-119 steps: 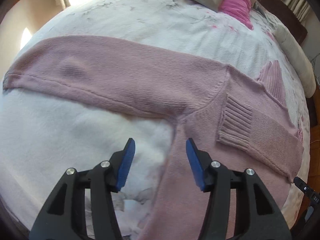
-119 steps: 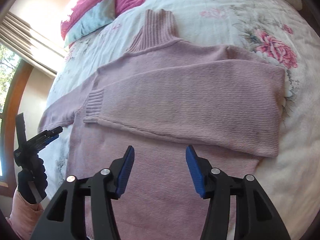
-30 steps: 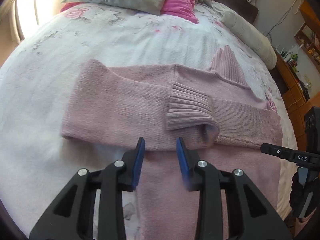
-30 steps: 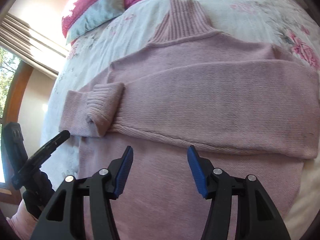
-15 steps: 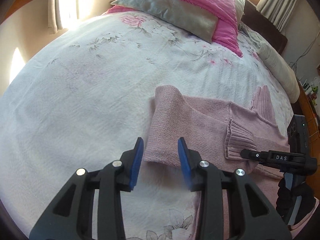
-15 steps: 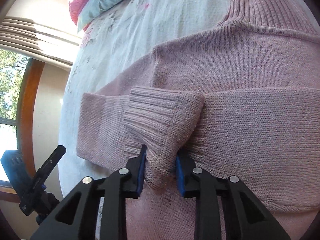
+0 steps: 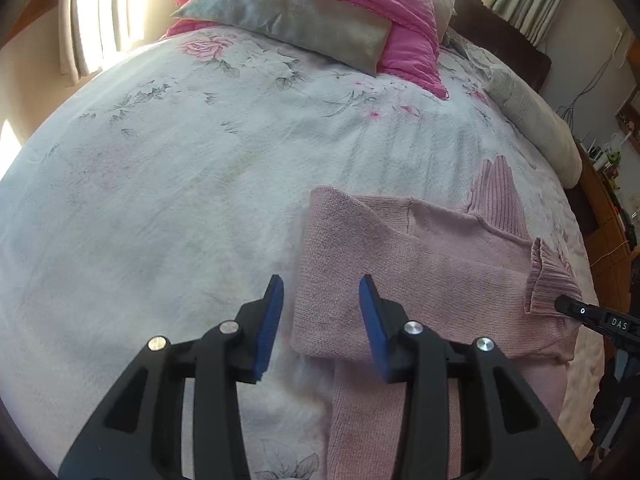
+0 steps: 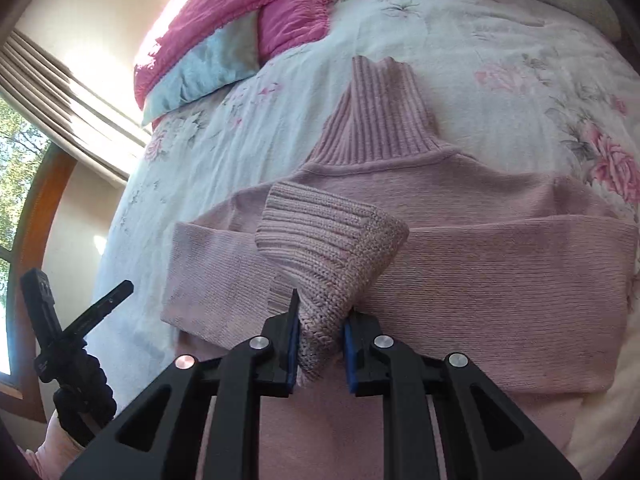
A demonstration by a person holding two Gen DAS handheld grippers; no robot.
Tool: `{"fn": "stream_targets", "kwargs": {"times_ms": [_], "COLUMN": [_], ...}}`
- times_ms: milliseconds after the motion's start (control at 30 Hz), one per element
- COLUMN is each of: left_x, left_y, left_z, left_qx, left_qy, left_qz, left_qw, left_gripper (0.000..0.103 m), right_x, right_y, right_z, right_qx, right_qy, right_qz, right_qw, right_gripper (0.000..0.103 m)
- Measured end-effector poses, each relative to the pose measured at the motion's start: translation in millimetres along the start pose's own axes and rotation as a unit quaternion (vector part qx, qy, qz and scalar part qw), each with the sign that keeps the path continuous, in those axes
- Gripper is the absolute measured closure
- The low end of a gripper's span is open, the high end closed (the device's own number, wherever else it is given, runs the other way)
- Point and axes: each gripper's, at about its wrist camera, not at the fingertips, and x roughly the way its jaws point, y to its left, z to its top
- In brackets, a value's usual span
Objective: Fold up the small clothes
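sweater (image 8: 460, 272) lies flat on the bed (image 7: 180, 168) with both sleeves folded across its chest, right gripper (image 8: 320, 344) clamped on a raised cuff (image 8: 332, 240), left gripper (image 7: 320, 316) narrowly open and empty over the fold; body still unfolded.

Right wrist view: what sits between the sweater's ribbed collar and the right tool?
The ribbed sleeve cuff, lifted over the sweater, pinched by the right tool.

Two close wrist views over one sweater (image 7: 420, 264) (opposite sides)
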Motion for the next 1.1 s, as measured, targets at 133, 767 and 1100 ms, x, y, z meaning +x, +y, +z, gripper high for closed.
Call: {"fn": "stream_targets", "kwargs": {"times_ms": [133, 767, 1100], "left_x": [22.4, 75.3, 81.7], "left_y": [-25.2, -68.7, -68.9], "left_z": [-6.1, -10.7, -15.0], "left_qx": [0.020, 0.077, 0.085], "left_qy": [0.021, 0.085, 0.089], "left_qz": [0.000, 0.014, 0.016], "left_qw": [0.9996, 0.9934, 0.9922], "left_gripper": [0.064, 0.056, 0.055], "right_x": [30.1, 60.3, -13.0], "right_y": [-39.9, 29.2, -42.0], "right_z": [-13.7, -18.0, -14.3], "right_qx": [0.032, -0.101, 0.017], "right_qy": [0.042, 0.058, -0.012], "right_qz": [-0.024, -0.087, -0.043], "right_qw": [0.998, 0.989, 0.999], "right_gripper": [0.073, 0.055, 0.097]}}
